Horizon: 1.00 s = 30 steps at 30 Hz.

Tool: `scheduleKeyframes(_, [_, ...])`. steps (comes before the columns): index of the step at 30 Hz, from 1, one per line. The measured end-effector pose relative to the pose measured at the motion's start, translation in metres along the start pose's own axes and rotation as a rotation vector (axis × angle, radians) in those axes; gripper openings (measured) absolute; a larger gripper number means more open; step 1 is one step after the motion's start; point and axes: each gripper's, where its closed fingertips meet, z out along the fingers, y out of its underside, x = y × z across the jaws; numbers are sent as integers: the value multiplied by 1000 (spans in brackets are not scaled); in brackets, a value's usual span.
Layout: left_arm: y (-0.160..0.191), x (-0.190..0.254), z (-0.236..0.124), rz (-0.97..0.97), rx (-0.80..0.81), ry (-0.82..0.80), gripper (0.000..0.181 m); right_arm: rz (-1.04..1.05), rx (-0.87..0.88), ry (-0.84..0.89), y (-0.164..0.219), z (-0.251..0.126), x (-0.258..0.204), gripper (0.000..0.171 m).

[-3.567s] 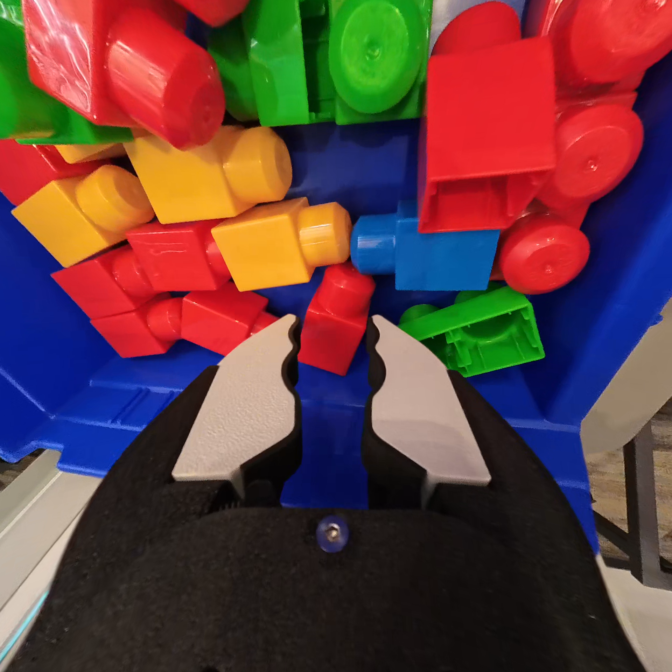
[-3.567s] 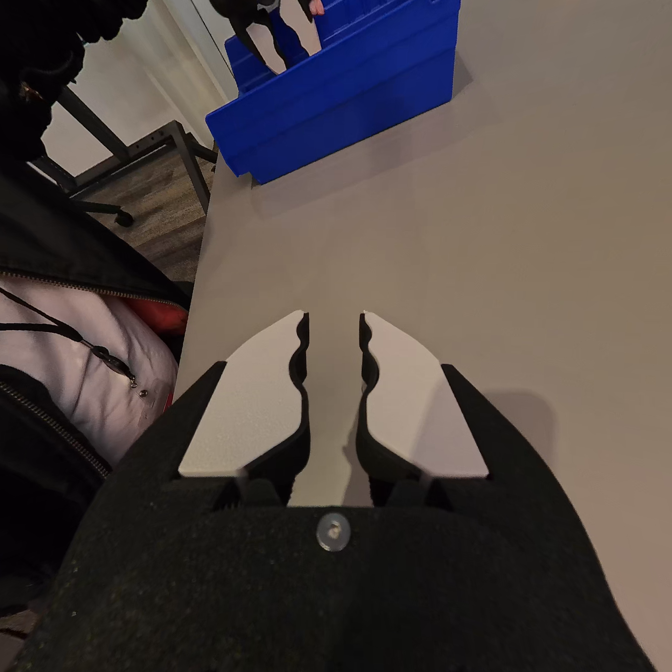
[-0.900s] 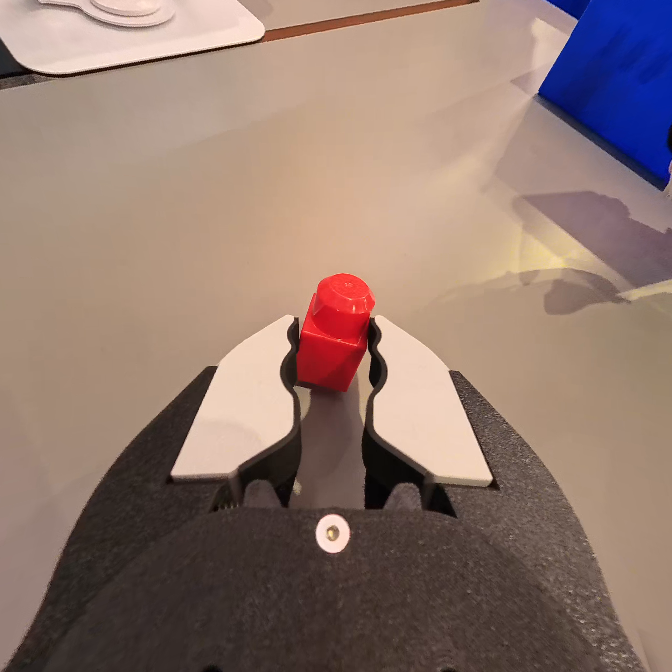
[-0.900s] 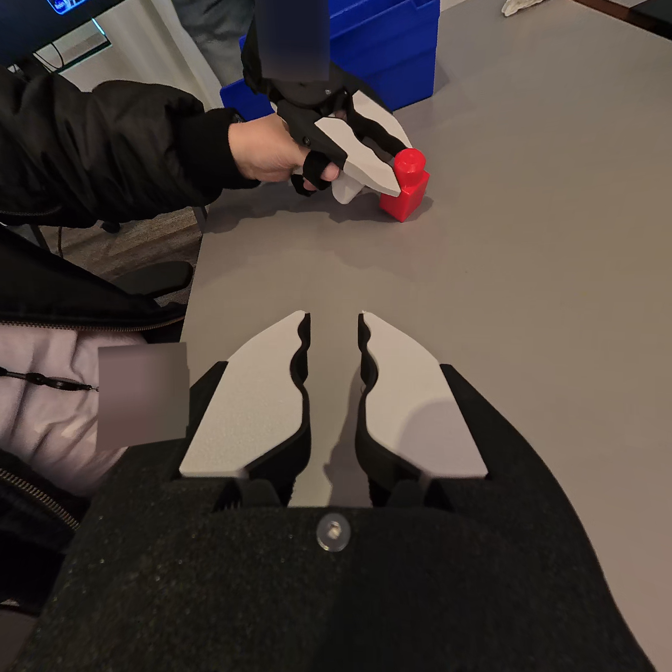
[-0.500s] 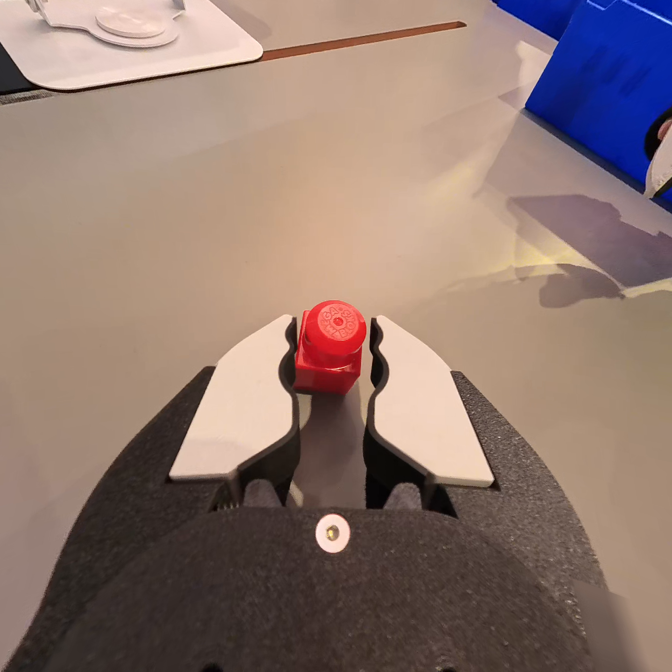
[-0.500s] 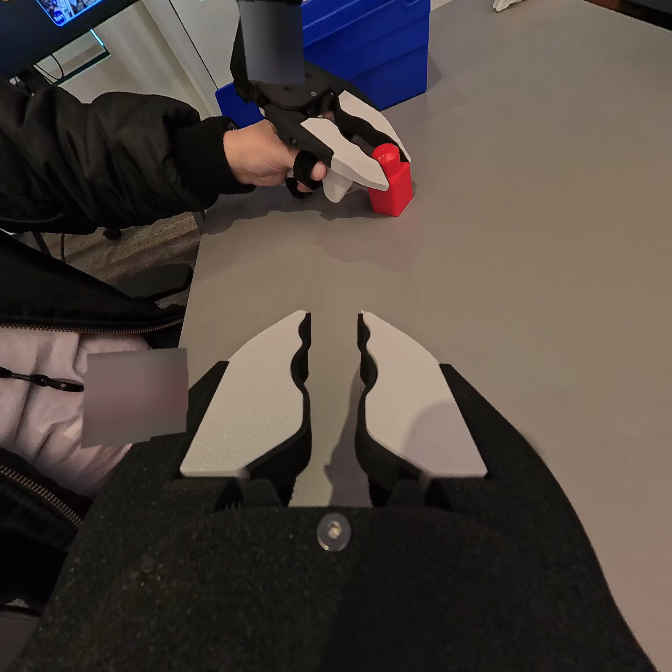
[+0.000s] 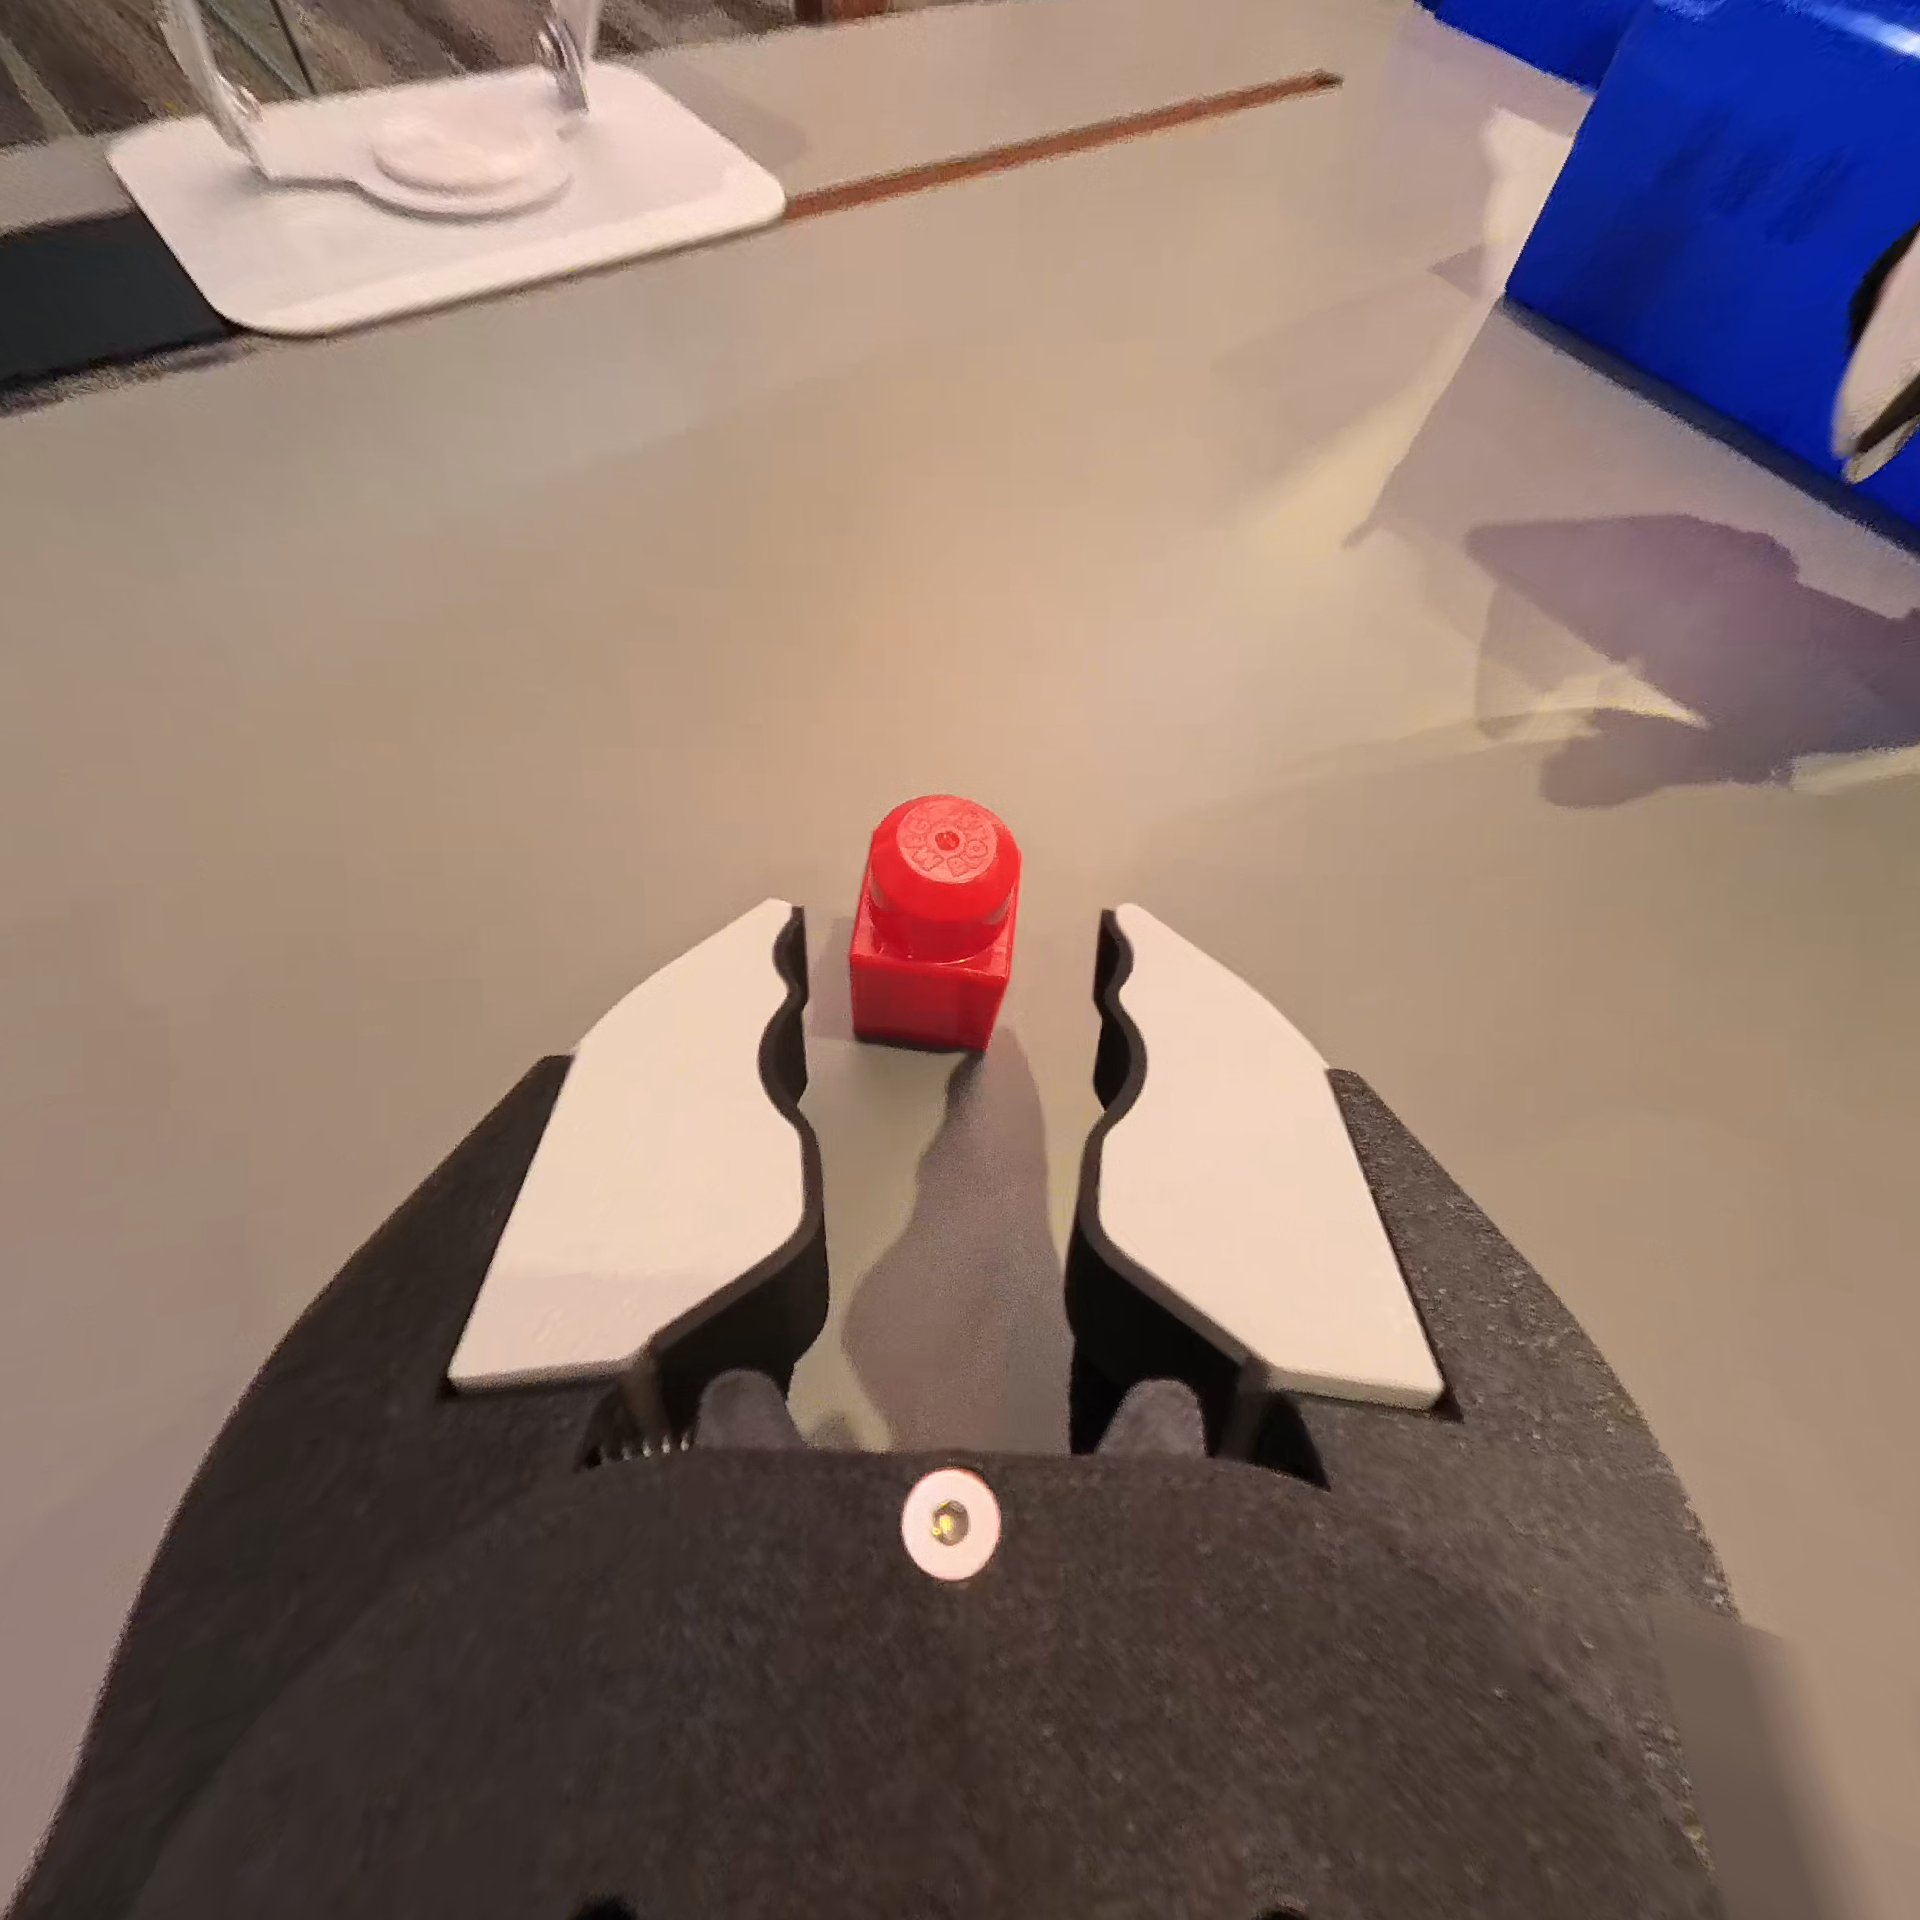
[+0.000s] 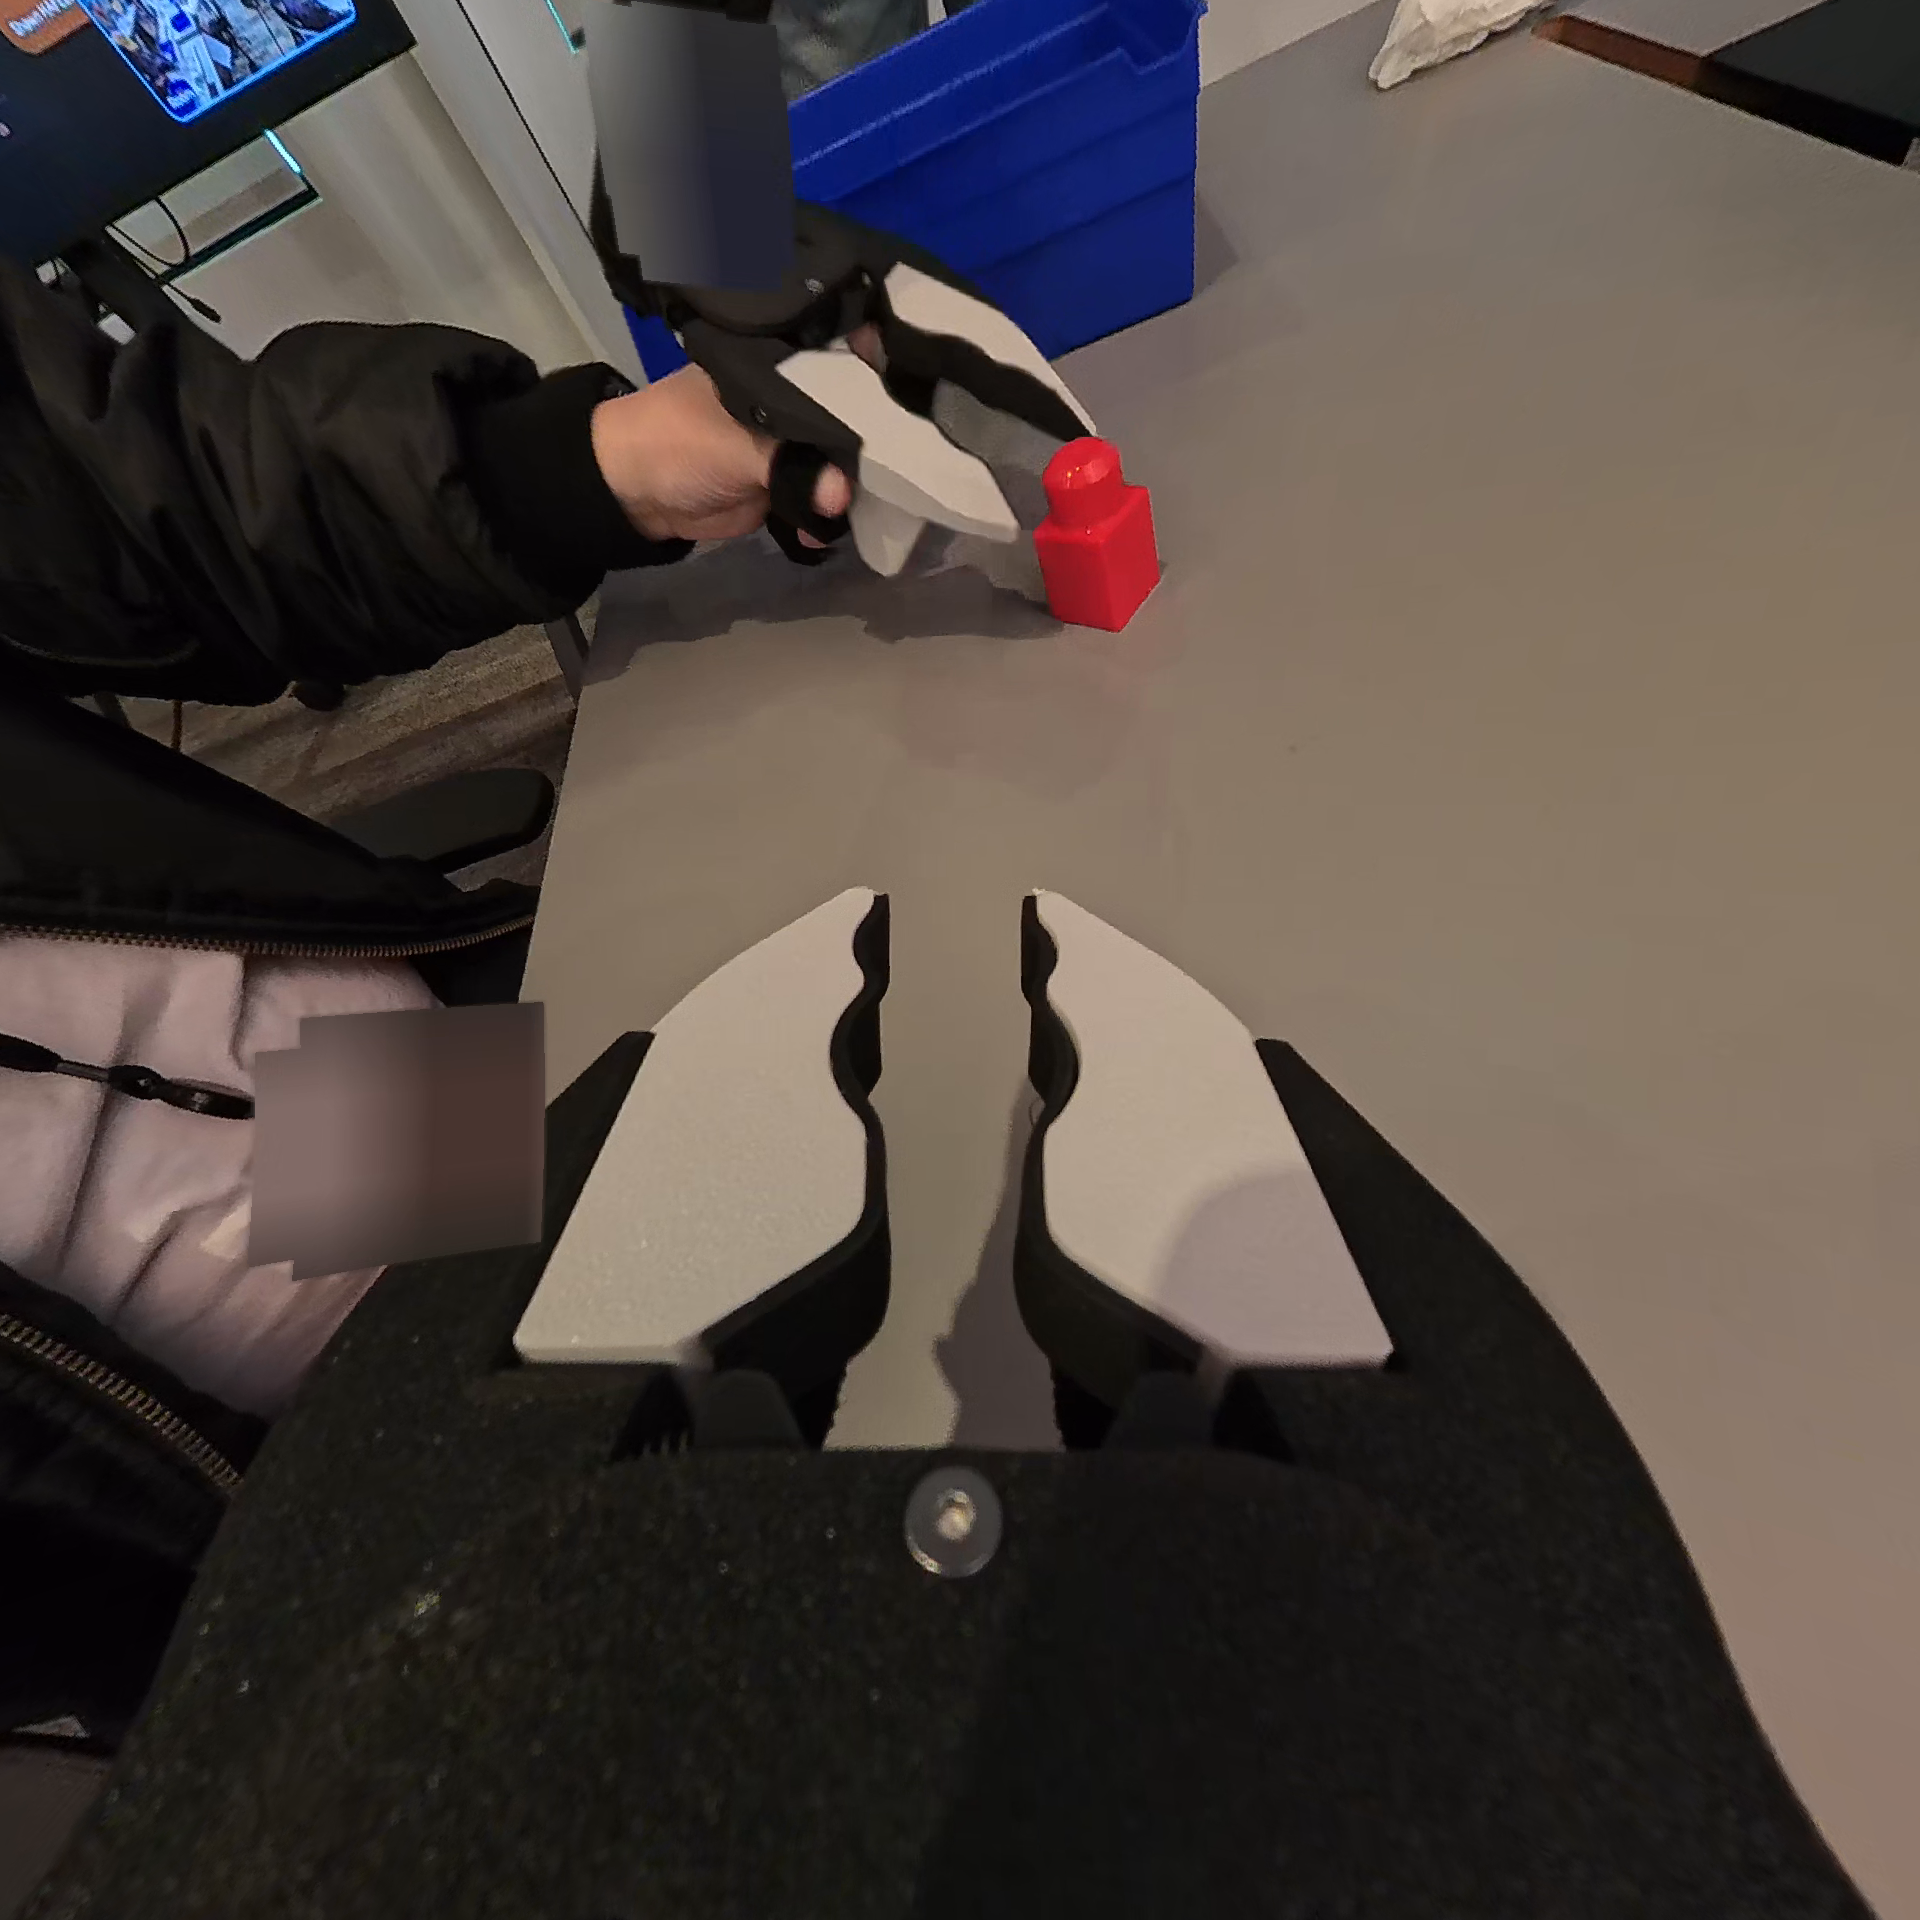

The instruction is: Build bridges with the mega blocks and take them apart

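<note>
The left claw (image 7: 948, 914) is spread, its tips flanking a single red mega block (image 7: 932, 940) that stands upright on the grey table (image 7: 520, 675); whether either pad touches it cannot be told. The right claw (image 8: 956, 904) is parted too, holding nothing, hovering well apart from the block. This looks like an early step: fetching or placing the first pier. Next, the left claw would need to close squarely on the block's sides. Open table lies all around; the blue bin (image 8: 997, 156) sits beyond, the table's near-left edge (image 8: 551, 831) close to the person's sleeve (image 8: 260, 488).
</note>
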Motion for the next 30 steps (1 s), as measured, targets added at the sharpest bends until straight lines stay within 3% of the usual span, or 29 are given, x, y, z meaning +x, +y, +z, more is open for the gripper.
scheduleKeyframes(8, [-50,-14,-131,72,201,-109,57,-15,-16,-9,-3,-6,1,23])
scheduleKeyframes(13, [-55,-96,-233,133,233,-353,51,-11,20,-6,-9,-8,7,23])
scheduleKeyframes(16, [-39,-147,-271,46,180,-420,51,-2,33,-1,-11,-8,10,23])
scheduleKeyframes(23, [0,-194,-289,-61,75,-461,49,21,15,8,-7,-5,12,24])
scheduleKeyframes(30, [50,-195,-289,-135,-188,-492,38,28,-13,11,-7,-5,9,24])
